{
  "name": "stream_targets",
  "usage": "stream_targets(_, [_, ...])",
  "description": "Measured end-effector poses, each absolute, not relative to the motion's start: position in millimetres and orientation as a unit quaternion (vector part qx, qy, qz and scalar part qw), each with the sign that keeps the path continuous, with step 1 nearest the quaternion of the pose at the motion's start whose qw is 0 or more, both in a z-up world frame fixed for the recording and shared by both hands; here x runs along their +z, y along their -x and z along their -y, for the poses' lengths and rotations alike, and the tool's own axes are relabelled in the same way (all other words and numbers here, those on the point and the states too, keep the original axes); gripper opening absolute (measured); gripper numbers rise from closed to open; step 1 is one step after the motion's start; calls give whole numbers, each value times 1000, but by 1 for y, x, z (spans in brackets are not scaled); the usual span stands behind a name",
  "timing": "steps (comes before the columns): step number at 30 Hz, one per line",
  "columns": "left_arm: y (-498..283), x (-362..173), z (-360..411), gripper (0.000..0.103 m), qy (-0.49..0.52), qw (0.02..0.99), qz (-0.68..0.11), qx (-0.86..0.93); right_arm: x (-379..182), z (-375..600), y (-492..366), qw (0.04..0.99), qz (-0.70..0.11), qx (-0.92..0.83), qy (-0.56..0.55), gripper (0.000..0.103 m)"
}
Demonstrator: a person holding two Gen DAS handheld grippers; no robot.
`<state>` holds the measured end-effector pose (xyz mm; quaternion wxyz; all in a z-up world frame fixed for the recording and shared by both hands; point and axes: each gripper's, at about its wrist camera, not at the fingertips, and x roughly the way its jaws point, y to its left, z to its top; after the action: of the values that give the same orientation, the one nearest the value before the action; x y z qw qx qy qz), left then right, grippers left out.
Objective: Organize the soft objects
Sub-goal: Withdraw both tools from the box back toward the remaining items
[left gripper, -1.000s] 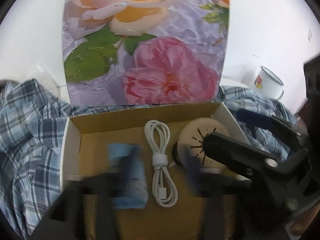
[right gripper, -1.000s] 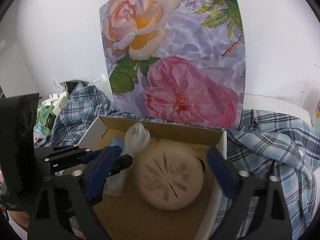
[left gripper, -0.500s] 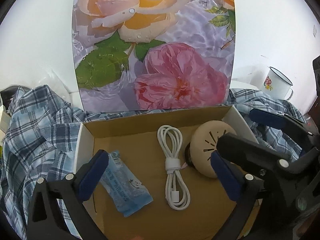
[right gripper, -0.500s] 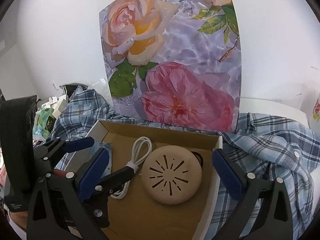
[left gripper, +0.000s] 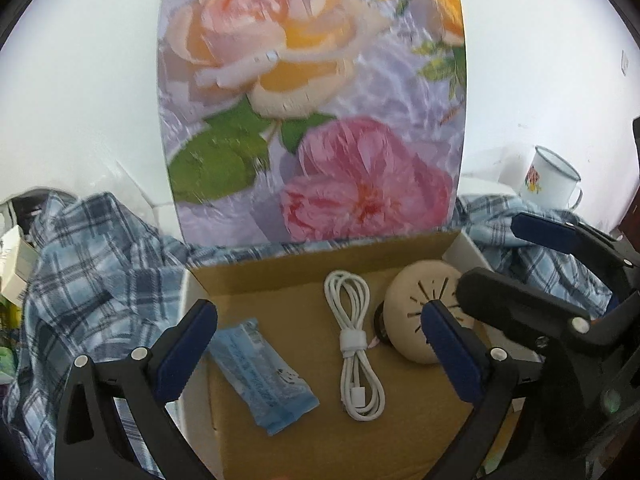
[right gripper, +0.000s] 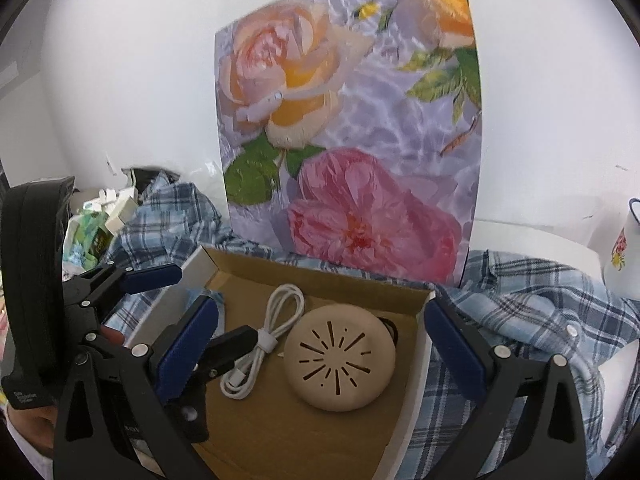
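An open cardboard box (left gripper: 280,272) (right gripper: 344,286) holds a blue packet (left gripper: 264,376), a coiled white cable (left gripper: 356,344) (right gripper: 260,344) and a round beige slotted disc (left gripper: 420,312) (right gripper: 340,364). My left gripper (left gripper: 320,344) hovers open over the box, the packet lying loose just inside its left finger and the cable between the jaws, neither touched. My right gripper (right gripper: 320,344) is open above the disc without touching it. In the right wrist view the left gripper (right gripper: 192,308) reaches into the box's left side and hides most of the packet.
A blue plaid shirt (left gripper: 92,280) (right gripper: 520,292) lies crumpled around the box. A floral board (left gripper: 312,120) stands against the white wall behind. An enamel mug (left gripper: 548,178) sits at the far right. Small cartons and packets (right gripper: 100,232) clutter the far left.
The left jaws have spread wide and let go of the blue packet, which now lies in the box. Both grippers have drawn back slightly from the box's contents.
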<state>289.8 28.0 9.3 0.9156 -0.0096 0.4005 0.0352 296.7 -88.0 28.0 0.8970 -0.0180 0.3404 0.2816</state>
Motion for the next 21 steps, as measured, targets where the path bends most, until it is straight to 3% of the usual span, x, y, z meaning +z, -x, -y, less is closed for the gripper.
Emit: stream_targets(21, [-211, 148, -8, 103, -4, 961, -277, 3, 158, 113, -214, 943, -208, 256, 42, 103])
